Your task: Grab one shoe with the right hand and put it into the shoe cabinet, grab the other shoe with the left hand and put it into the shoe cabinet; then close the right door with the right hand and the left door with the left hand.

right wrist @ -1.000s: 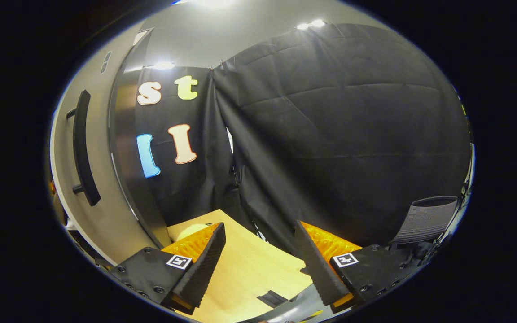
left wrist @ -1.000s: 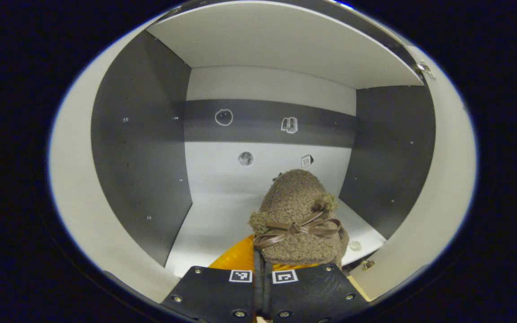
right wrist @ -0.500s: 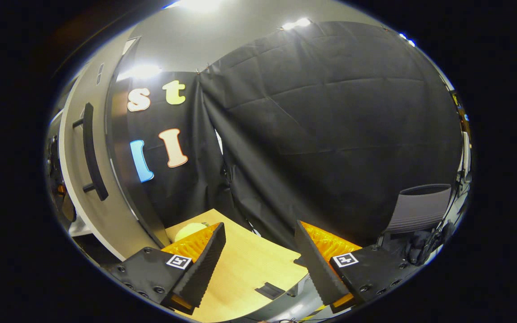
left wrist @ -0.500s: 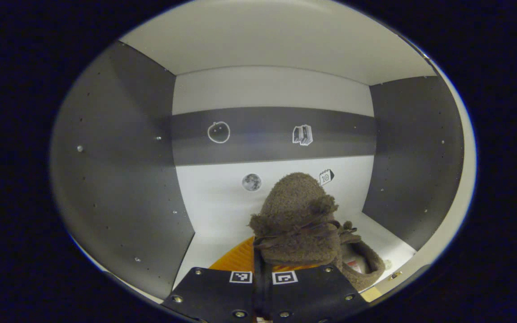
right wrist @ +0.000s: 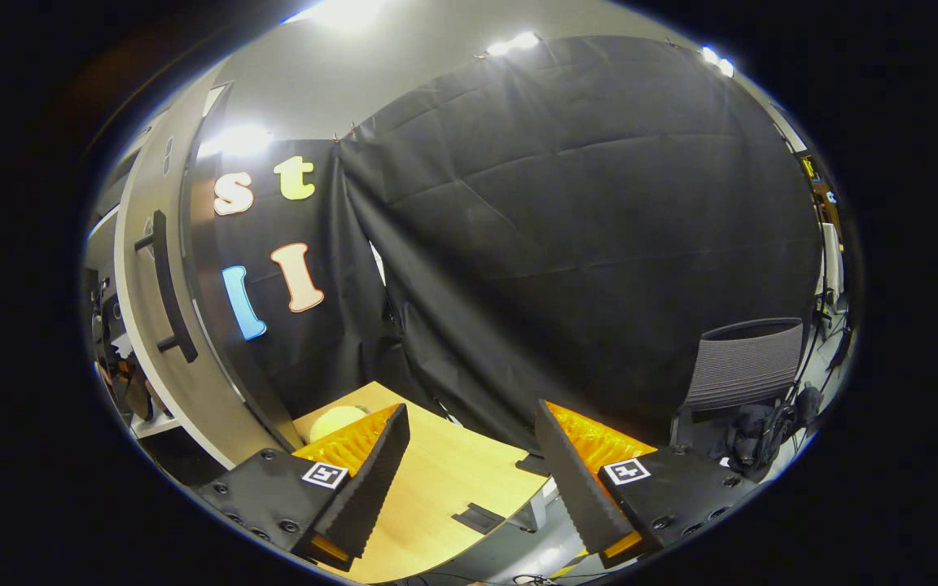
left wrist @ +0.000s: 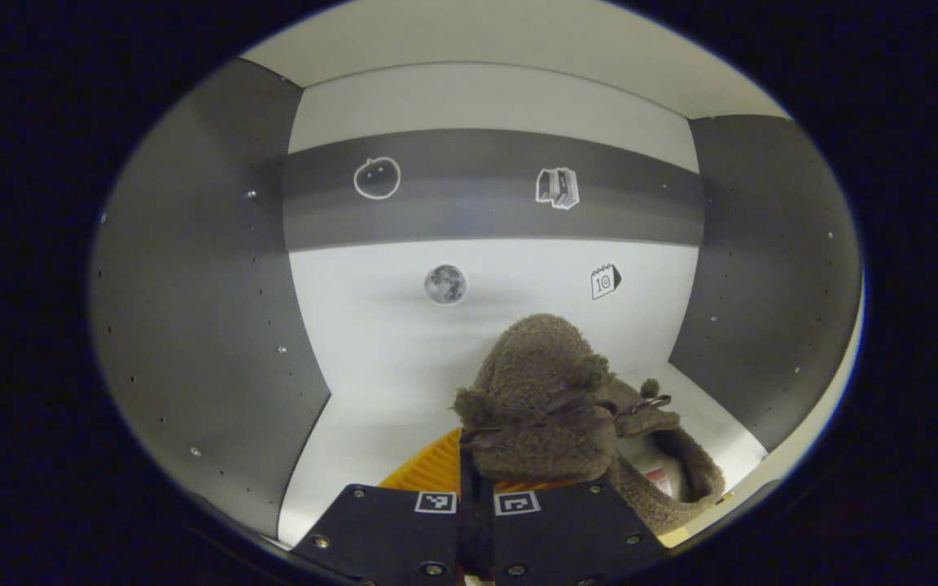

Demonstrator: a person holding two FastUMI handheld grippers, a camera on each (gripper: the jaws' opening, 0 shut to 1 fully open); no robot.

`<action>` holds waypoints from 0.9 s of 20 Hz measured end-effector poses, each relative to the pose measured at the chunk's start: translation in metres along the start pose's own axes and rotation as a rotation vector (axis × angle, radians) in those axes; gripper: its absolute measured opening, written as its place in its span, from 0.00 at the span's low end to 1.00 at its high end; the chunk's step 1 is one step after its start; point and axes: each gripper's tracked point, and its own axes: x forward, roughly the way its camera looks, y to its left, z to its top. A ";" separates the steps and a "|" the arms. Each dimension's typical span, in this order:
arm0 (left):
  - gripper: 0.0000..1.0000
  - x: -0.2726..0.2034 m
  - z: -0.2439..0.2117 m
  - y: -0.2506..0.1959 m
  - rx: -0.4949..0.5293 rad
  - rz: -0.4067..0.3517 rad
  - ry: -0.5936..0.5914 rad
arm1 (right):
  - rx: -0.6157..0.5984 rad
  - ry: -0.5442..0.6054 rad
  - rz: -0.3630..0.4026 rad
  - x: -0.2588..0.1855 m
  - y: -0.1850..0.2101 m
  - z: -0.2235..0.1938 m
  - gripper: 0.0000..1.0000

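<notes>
In the left gripper view, the shoe cabinet's dark left wall (left wrist: pixel 192 325) fills the left of the frame, its pale back panel (left wrist: pixel 477 325) the middle, with a grey band across the top bearing an apple sticker (left wrist: pixel 377 177) at upper left and a book sticker (left wrist: pixel 558 188) at upper right; below them sit a moon sticker (left wrist: pixel 445 284) and a calendar sticker (left wrist: pixel 604 281); at bottom centre the left gripper (left wrist: pixel 475 496) is closed tight on a fuzzy brown slipper (left wrist: pixel 538 407), toe pointing to the back panel, held above the cabinet floor (left wrist: pixel 371 423); just to its right, touching it, the second fuzzy slipper (left wrist: pixel 664 464) lies on that floor near the dark right wall (left wrist: pixel 762 285). In the right gripper view, the open cabinet door (right wrist: pixel 139 325) with its black bar handle (right wrist: pixel 169 297) curves down the left edge; the right gripper (right wrist: pixel 473 464) at bottom centre stands wide open, holding nothing, over a wooden table (right wrist: pixel 453 480); a grey mesh chair (right wrist: pixel 742 362) sits at lower right.
</notes>
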 end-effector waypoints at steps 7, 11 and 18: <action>0.33 0.007 -0.017 -0.006 0.058 -0.011 0.069 | -0.030 0.039 -0.006 0.004 -0.003 -0.015 0.98; 0.96 -0.015 -0.016 0.005 0.130 0.017 0.069 | -0.035 0.087 0.028 0.012 0.001 -0.026 0.98; 0.89 -0.103 0.026 0.002 0.157 -0.009 -0.085 | -0.086 0.044 0.147 0.044 0.039 -0.001 0.98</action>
